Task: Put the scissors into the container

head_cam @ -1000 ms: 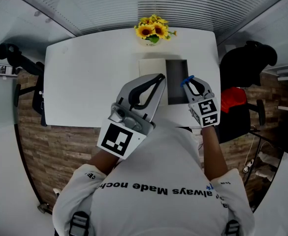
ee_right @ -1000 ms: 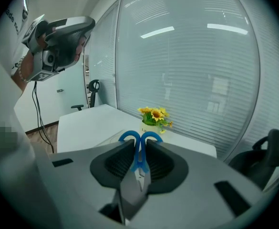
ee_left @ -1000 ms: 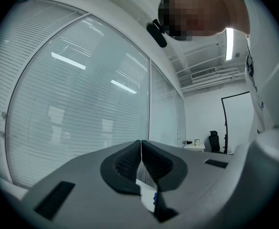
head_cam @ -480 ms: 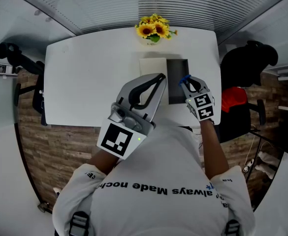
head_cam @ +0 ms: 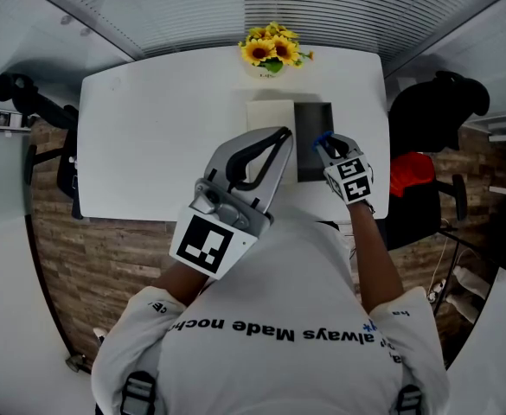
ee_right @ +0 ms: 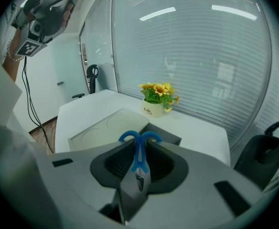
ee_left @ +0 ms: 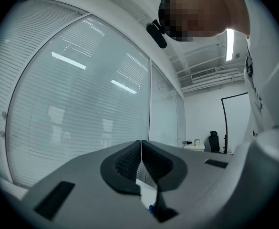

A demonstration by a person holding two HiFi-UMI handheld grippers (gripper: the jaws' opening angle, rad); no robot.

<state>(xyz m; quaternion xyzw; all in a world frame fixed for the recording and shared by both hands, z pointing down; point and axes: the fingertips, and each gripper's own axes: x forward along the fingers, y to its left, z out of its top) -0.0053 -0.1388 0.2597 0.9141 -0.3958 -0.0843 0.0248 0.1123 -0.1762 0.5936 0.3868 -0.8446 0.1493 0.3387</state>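
My right gripper (head_cam: 325, 143) is shut on blue-handled scissors (ee_right: 139, 149), gripped at the shanks. The handle loops point away from me and the steel blades run back between the jaws. It hangs tilted downward over the near end of the dark grey container (head_cam: 311, 156), which stands open on the white table (head_cam: 149, 145). In the right gripper view the container (ee_right: 170, 137) lies just beyond the handles. My left gripper (head_cam: 280, 135) is raised at the centre, shut and holding nothing. In the left gripper view its pads (ee_left: 129, 161) meet and point at window blinds.
A cream lid (head_cam: 270, 114) lies flat beside the container on its left. A pot of sunflowers (head_cam: 272, 52) stands at the table's far edge. Black office chairs (head_cam: 434, 111) stand at the right and the left. My own torso fills the bottom of the head view.
The right gripper has sunk toward the container with the scissors and tipped further downward. The left gripper has stayed where it was.
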